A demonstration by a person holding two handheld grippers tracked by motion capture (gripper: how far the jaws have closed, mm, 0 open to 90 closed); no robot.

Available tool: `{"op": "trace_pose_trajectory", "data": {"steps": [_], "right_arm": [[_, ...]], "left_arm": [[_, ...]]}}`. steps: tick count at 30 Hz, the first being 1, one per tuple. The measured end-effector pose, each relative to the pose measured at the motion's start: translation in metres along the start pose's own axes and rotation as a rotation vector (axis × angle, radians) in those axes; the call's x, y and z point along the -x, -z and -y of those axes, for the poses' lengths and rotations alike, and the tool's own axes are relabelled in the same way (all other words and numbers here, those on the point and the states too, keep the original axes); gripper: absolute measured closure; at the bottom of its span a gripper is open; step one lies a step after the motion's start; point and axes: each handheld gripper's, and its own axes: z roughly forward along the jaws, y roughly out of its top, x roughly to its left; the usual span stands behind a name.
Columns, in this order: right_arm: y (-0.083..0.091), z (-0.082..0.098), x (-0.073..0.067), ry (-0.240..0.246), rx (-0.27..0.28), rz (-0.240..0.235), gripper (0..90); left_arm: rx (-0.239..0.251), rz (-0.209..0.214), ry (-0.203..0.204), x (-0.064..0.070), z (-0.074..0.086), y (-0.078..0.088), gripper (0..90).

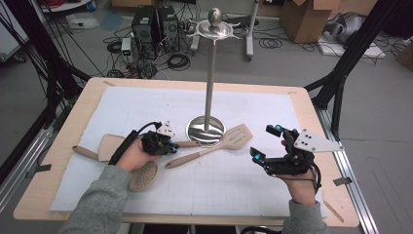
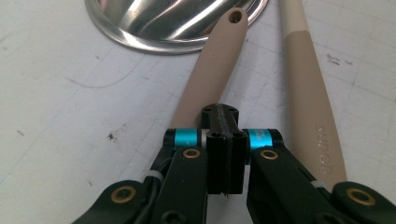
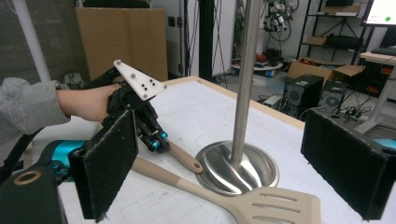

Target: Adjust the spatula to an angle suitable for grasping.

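A steel utensil stand (image 1: 207, 130) rises from mid-table, its base (image 3: 236, 170) round and shiny. A tan slotted spatula (image 1: 236, 137) lies right of the base, its handle (image 2: 308, 93) running toward the person. A tan utensil with a round head (image 1: 143, 176) lies under the left hand; its handle (image 2: 212, 70) ends at the base rim (image 2: 154, 23). My left gripper (image 1: 168, 145) (image 2: 219, 114) is shut, pads together, tips down on or just over that handle, nothing between them. My right gripper (image 1: 265, 142) (image 3: 229, 177) stands wide open right of the spatula (image 3: 275, 205), facing the stand.
A wooden turner (image 1: 109, 146) lies at the left of the white grid mat (image 1: 243, 190). Black frame struts (image 1: 341, 73) flank the table. Computer towers (image 1: 156, 24), cables and cardboard boxes (image 1: 304, 19) sit on the floor beyond the far edge.
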Motion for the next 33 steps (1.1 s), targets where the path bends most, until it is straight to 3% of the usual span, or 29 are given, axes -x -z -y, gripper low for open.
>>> {"op": "trace_pose_trajectory", "data": {"steps": [3,6,8,9,16,23,28,30,33], "right_arm": [[-0.0003,0.0001,0.0002,0.002,0.001,0.001,9.9],[-0.0002,0.0000,0.0000,0.001,0.000,0.001,9.9],[-0.0003,0.0001,0.0000,0.003,0.000,0.001,9.9],[-0.0003,0.0000,-0.0006,0.000,-0.002,-0.002,9.9],[-0.0006,0.0001,-0.0007,-0.001,-0.004,-0.001,9.9],[0.0003,0.0000,-0.0003,-0.003,0.000,0.000,9.9],[0.0002,0.0000,-0.0003,-0.002,0.000,0.001,9.9],[0.0004,0.0001,0.0001,-0.001,0.001,0.000,9.9],[0.0010,0.0001,0.0002,-0.004,-0.001,0.001,9.9]], "left_arm": [[-0.014,0.001,-0.029,0.0009,-0.0023,-0.0027,89.5],[-0.012,0.000,-0.031,0.0016,-0.0025,-0.0027,89.5],[-0.006,-0.016,-0.038,0.0027,-0.0029,-0.0031,89.6],[0.003,-0.044,-0.050,0.0036,-0.0034,-0.0028,89.6],[0.015,-0.055,-0.058,0.0026,-0.0032,-0.0025,89.6],[0.024,-0.094,-0.077,0.0034,-0.0042,-0.0019,89.6],[0.030,-0.108,-0.072,0.0029,-0.0039,-0.0022,89.6],[0.025,-0.133,-0.069,0.0018,-0.0038,-0.0028,89.6],[0.044,-0.135,-0.024,-0.0040,-0.0026,-0.0038,89.6]]}}
